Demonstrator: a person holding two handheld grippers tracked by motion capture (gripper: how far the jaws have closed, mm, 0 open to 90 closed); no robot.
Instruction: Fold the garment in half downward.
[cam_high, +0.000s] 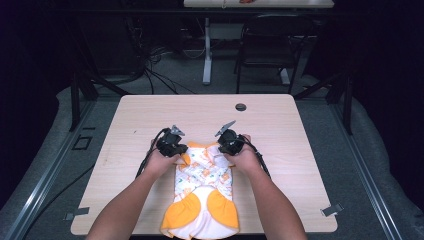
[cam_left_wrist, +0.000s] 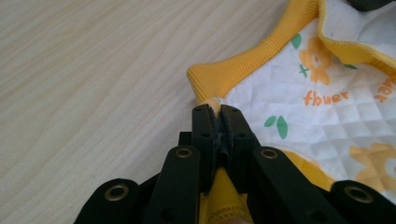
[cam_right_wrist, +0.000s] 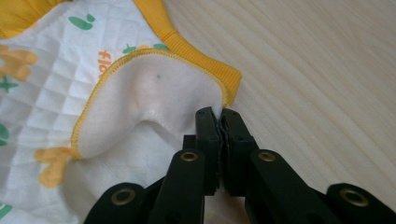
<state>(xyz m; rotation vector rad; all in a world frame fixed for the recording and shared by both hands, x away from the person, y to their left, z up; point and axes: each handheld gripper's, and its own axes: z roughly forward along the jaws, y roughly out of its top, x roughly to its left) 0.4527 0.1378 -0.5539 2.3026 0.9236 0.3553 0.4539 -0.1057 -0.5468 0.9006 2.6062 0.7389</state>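
Note:
A small quilted baby garment (cam_high: 202, 192), white with orange flower print and yellow-orange trim, lies on the wooden table (cam_high: 150, 115), reaching to the near edge. My left gripper (cam_high: 178, 151) is at the garment's far left corner. In the left gripper view its jaws are shut on the yellow ribbed edge (cam_left_wrist: 233, 72), with a fold of cloth pinched between the black fingers (cam_left_wrist: 205, 135). My right gripper (cam_high: 223, 150) is at the far right corner. In the right gripper view the jaws are shut on the garment's white inner lining (cam_right_wrist: 154, 98) beside the yellow hem (cam_right_wrist: 201, 58).
A round grommet hole (cam_high: 241, 107) sits near the table's far edge. Beyond the table stand a dark chair (cam_high: 270, 42) and a white desk leg (cam_high: 207, 50) with cables on the floor. Bare wood lies to both sides of the garment.

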